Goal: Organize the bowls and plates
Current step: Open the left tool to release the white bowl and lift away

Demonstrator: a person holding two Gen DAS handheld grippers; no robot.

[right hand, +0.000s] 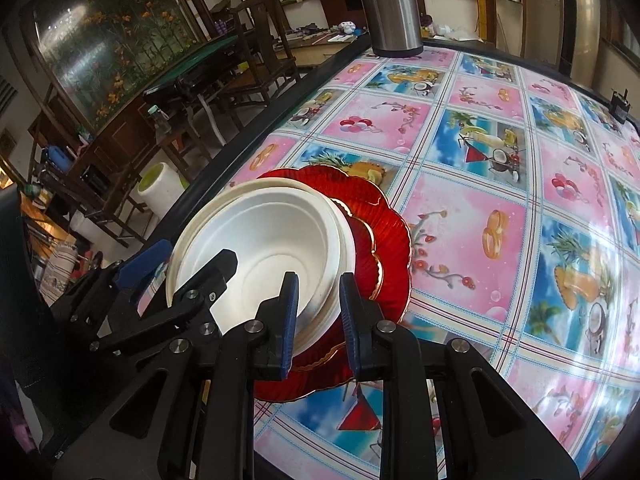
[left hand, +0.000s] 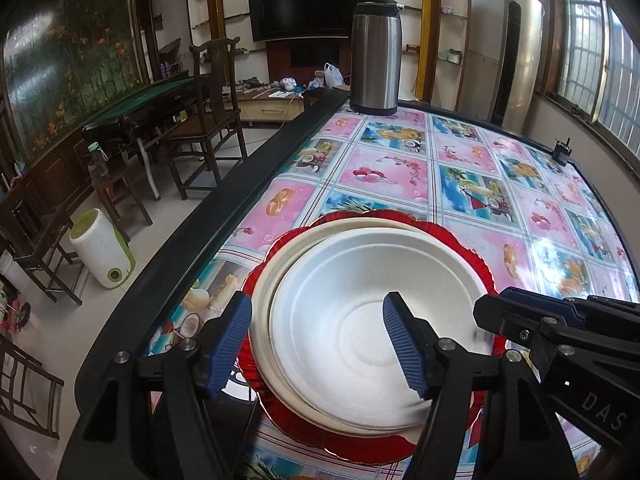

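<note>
White paper bowls (left hand: 352,300) are nested in a stack on red scalloped plates (left hand: 460,240) near the table's left edge. My left gripper (left hand: 318,344) is open over the stack, with one finger outside the left rim and the other inside the top bowl. My right gripper (right hand: 318,320) straddles the right rim of the white bowls (right hand: 272,236). Its jaws stand a little apart around the rim and I cannot tell whether they pinch it. The red plates (right hand: 384,240) lie under the bowls. The right gripper also shows in the left wrist view (left hand: 480,312).
A steel thermos jug (left hand: 376,56) stands at the table's far edge. A small black object (left hand: 560,152) sits at the far right edge. The patterned tablecloth (left hand: 480,184) covers the table. Chairs (left hand: 212,112) and a white bin (left hand: 102,248) stand on the floor to the left.
</note>
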